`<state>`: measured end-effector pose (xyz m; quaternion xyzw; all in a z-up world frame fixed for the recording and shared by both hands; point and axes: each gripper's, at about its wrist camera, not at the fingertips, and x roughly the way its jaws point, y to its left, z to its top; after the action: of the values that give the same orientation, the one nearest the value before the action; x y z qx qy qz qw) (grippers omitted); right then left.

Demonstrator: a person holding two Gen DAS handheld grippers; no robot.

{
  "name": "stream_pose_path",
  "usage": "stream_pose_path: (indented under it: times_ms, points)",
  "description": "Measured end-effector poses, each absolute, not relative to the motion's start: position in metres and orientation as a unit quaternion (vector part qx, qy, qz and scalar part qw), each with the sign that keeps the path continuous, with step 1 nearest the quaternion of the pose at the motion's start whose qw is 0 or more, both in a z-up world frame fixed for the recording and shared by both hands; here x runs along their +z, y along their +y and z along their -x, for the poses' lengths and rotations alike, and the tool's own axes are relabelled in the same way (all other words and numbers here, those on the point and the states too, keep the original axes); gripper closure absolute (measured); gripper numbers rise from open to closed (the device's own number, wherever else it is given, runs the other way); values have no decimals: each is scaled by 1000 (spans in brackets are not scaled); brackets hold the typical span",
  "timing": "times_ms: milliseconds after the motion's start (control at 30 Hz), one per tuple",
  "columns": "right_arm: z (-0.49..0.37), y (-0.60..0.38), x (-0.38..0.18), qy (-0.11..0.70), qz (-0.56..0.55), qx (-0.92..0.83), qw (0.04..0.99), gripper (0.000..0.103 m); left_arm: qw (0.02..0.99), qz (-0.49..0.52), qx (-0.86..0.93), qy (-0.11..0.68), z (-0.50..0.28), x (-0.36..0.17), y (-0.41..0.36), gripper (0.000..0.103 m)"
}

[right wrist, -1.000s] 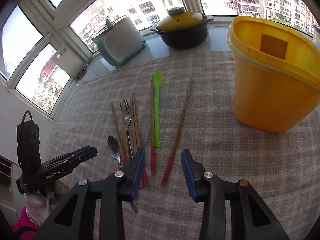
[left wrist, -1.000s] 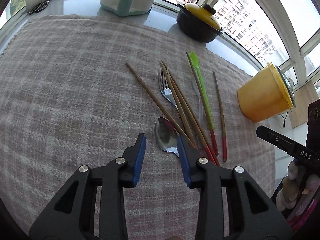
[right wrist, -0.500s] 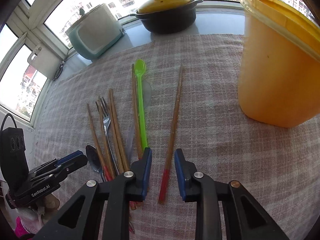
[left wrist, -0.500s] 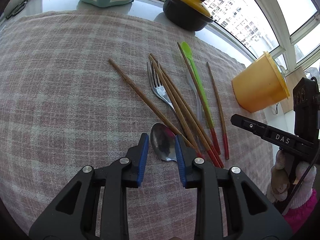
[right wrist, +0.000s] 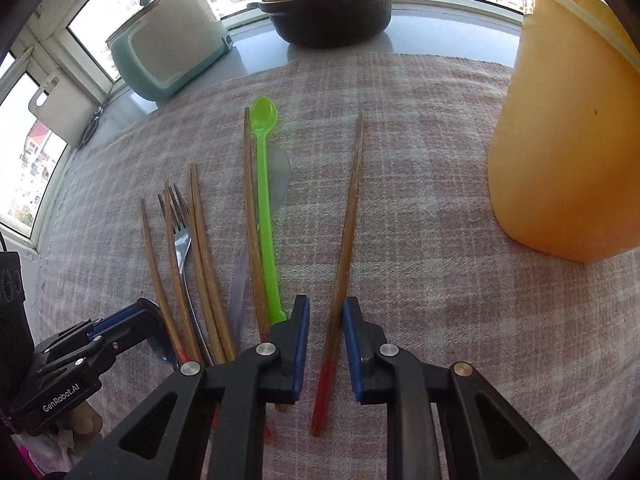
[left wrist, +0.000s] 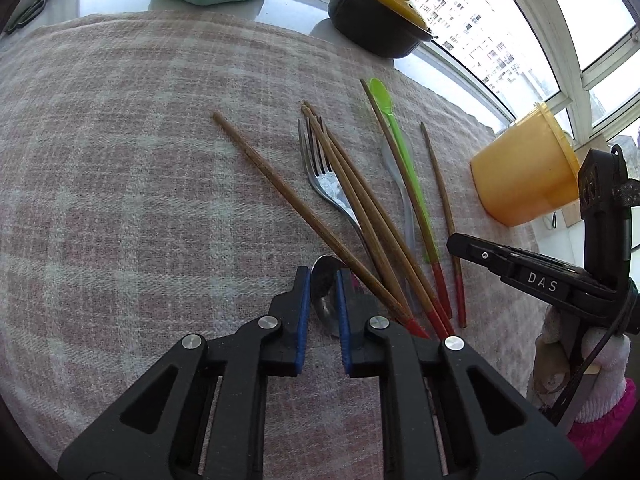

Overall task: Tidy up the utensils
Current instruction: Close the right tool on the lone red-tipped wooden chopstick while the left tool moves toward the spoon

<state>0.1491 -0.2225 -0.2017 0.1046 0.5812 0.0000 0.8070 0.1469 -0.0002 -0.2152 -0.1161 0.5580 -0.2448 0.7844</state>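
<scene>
both dropped closer and narrowed since a second ago: left gripper (left wrist: 323,282) closing around the steel spoon (left wrist: 325,296) bowl, right gripper (right wrist: 325,320) closing around the lone chopstick (right wrist: 347,216) just above its red end, pads not clearly pressing yet. could slip off the rounded bowl, or snag the crossing chopsticks (left wrist: 360,216); thin stick might roll on the cloth (left wrist: 120,160) covering the worktop, well short of the yellow bin (right wrist: 568,152).

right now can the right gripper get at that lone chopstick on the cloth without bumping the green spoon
Probably yes. The right gripper already straddles the lone chopstick, its jaws closing around it. The green spoon lies just outside the left finger, apart from the chopstick, so the way looks free.
</scene>
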Motion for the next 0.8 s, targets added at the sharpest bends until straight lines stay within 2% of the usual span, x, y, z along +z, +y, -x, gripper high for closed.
stream_pose_path:
  times_ms: [67, 500, 567, 633, 800]
  points:
    - [-148, -223, -203, 586, -100, 2, 804, 97, 786, 113, -244, 557, -147, -215, 0, 96]
    - [-116, -239, -205, 600, -106, 39, 792, 98, 794, 103, -242, 548, -143, -213, -4, 99]
    - [-120, -238, -204, 600, -90, 34, 794, 96, 793, 103, -243, 549, -144, -214, -4, 99]
    - [-125, -237, -203, 599, -83, 31, 796, 84, 792, 103, -242, 551, -145, -214, -5, 99]
    - [-146, -232, -201, 594, -65, 19, 802, 83, 795, 99, -239, 548, -143, -213, -6, 99]
